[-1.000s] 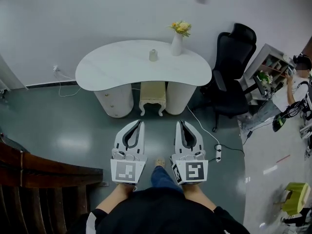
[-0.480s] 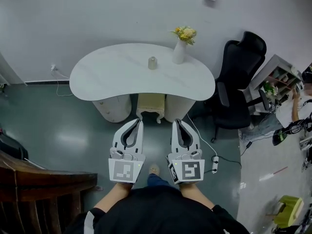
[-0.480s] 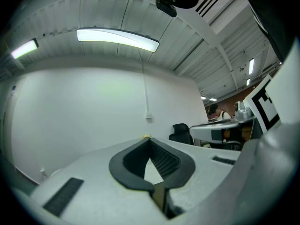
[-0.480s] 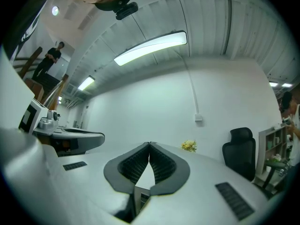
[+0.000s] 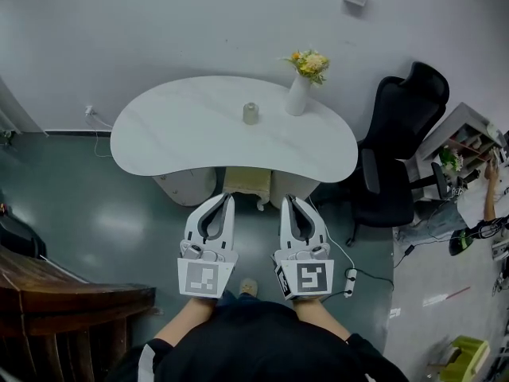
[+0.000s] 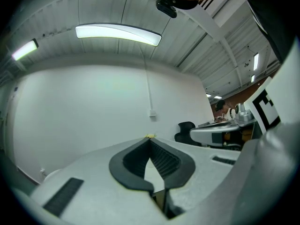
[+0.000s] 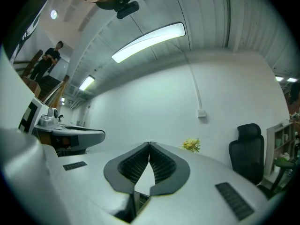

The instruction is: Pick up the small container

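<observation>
1. Left gripper (image 5: pixel 230 198) and right gripper (image 5: pixel 285 200) sit side by side at the near edge of the head view, over the floor. Each has its jaws closed tip to tip with nothing between them; both gripper views confirm the tips meeting.
2. The small container (image 5: pixel 250 114) stands upright on the white kidney-shaped table (image 5: pixel 159 146), near the table's middle and toward its far edge. It is well apart from both grippers. A white vase (image 5: pixel 297 98) with flowers (image 5: pixel 312 61) stands near it on the right.
3. My guess is that the container is light and stiff, a pale cylinder that may be ceramic or plastic. If glazed it could be slick and could chip if knocked over.
4. I would take it across the body at mid-height from the near side, with the jaws opened first and closed gently. I would keep clear of the vase.
5. From the head view the container is too small for me to tell whether it has a lid or is open on top.
6. Neither gripper view shows it: each gripper's own body fills the lower frame and blocks the tabletop. Only the flowers (image 7: pixel 191 145) peek over the right gripper's jaws.
7. The tabletop hides most of the table's pedestals and the stool (image 5: pixel 246 186) tucked beneath, and the black office chair (image 5: pixel 398 157) stands at the right.
</observation>
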Motion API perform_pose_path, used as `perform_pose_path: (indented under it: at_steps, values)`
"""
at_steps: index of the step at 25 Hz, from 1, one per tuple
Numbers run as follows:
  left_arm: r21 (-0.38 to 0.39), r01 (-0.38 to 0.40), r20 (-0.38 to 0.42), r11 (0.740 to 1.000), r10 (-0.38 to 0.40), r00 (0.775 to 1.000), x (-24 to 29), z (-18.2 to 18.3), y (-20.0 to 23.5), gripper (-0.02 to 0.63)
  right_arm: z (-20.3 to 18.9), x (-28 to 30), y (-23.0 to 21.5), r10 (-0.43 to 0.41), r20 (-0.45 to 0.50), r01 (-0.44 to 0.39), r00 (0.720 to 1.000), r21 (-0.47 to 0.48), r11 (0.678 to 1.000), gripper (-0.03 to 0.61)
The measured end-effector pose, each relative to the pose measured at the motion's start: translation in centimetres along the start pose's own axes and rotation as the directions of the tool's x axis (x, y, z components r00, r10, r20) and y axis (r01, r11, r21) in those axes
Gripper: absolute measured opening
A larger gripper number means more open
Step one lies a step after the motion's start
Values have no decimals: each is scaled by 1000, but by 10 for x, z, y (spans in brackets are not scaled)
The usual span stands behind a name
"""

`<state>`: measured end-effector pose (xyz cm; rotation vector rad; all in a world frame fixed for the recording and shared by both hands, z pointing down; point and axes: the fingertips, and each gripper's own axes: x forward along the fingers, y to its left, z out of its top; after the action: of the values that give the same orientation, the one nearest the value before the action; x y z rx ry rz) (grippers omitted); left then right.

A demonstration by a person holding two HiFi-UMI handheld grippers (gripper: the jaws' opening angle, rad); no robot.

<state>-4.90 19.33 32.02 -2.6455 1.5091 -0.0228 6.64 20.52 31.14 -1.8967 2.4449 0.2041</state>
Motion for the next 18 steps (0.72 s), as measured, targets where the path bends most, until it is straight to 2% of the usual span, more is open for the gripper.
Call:
perform_pose_path:
  at_steps: [7,18]
  values:
    - [-13,-18,-16,1000,18,1000,15,-5,11,8,-8,16,-9,1,-13,-1,1000,21,1000,21]
    - [-15,1,-5,1000,-2,1000,41,-10,26,8,-13,43,-14,-5,-3,5,1000,-2,1000,21]
